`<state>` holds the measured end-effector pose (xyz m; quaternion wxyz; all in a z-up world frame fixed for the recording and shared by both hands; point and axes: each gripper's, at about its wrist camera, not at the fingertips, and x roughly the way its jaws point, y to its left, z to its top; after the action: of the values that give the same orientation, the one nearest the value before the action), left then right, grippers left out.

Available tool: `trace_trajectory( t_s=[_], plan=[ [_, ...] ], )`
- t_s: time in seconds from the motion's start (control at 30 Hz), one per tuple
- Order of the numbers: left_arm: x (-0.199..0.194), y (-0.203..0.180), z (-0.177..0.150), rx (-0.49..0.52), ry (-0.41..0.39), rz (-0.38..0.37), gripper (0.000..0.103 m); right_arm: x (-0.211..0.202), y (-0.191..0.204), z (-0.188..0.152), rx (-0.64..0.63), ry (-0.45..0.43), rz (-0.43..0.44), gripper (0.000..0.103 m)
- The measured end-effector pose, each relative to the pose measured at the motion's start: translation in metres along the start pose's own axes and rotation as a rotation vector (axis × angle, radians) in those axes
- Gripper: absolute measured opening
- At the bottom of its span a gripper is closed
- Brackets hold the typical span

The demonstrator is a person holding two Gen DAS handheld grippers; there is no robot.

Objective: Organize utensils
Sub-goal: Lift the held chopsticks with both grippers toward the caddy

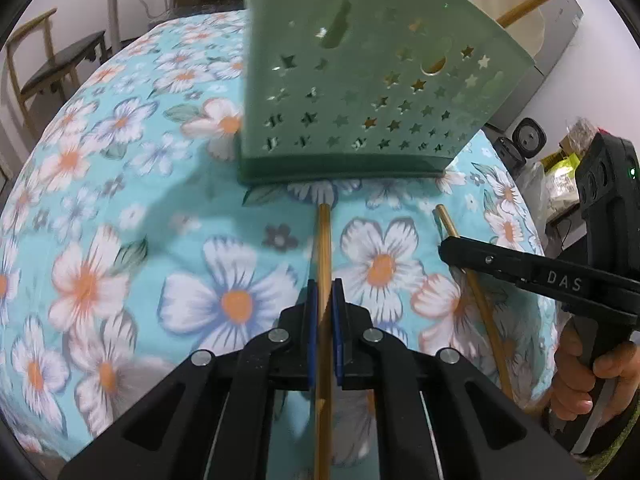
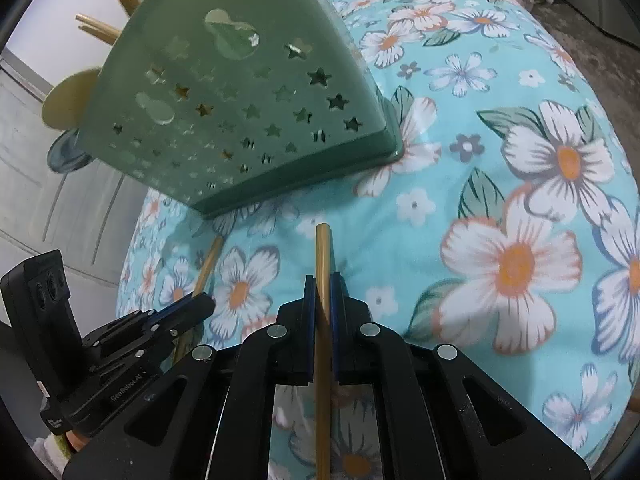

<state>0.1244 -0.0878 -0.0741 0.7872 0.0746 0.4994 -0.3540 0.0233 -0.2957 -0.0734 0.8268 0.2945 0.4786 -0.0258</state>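
Both grippers are clamped, and we've got a chopstick each: left gripper (image 1: 325, 300) pinches one chopstick (image 1: 325, 248), right gripper (image 2: 323, 300) pinches the other chopstick (image 2: 322, 256). Each stick runs six to twelve o'clock, tip toward the green holder (image 1: 360, 92) at twelve on the floral tablecloth (image 1: 120, 200). We reckon the perforated wall could catch a tip and tilt the holder.

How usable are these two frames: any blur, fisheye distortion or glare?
Left wrist view: fisheye bows the floral tablecloth; the lower flowers are smeared, while the left gripper and its chopstick stay sharp. Right wrist view: same bowing, green utensil holder slightly soft, no strong glare.
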Motion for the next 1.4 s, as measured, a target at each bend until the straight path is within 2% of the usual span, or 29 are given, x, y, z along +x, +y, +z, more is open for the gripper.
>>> trace_trajectory(
  t_s=[0.27, 0.77, 0.83, 0.93, 1.0, 1.07, 1.4],
  plan=[
    [-0.015, 0.01, -0.016, -0.033, 0.033, -0.014, 0.006, -0.006, 0.0, -0.01, -0.008, 0.034, -0.002, 0.005],
    [0.007, 0.002, 0.012, 0.035, 0.067, 0.022, 0.007, 0.011, 0.013, 0.004, -0.024, 0.041, -0.004, 0.015],
    [0.009, 0.0, 0.016, 0.039, 0.073, 0.021, 0.009, 0.013, 0.014, 0.006, -0.024, 0.042, 0.005, 0.019],
    [0.007, -0.001, 0.017, 0.041, 0.082, 0.008, 0.017, 0.015, 0.014, 0.007, -0.025, 0.043, 0.016, 0.022],
    [0.002, -0.002, 0.017, 0.056, 0.074, 0.014, 0.03, 0.015, 0.015, 0.008, -0.027, 0.042, 0.02, 0.022],
    [0.0, -0.004, 0.017, 0.078, 0.066, 0.029, 0.033, 0.016, 0.014, 0.008, -0.026, 0.039, 0.022, 0.023],
    [0.02, -0.011, 0.034, 0.134, 0.062, 0.084, 0.033, 0.012, 0.015, 0.009, -0.034, 0.011, 0.001, 0.022]
  ],
)
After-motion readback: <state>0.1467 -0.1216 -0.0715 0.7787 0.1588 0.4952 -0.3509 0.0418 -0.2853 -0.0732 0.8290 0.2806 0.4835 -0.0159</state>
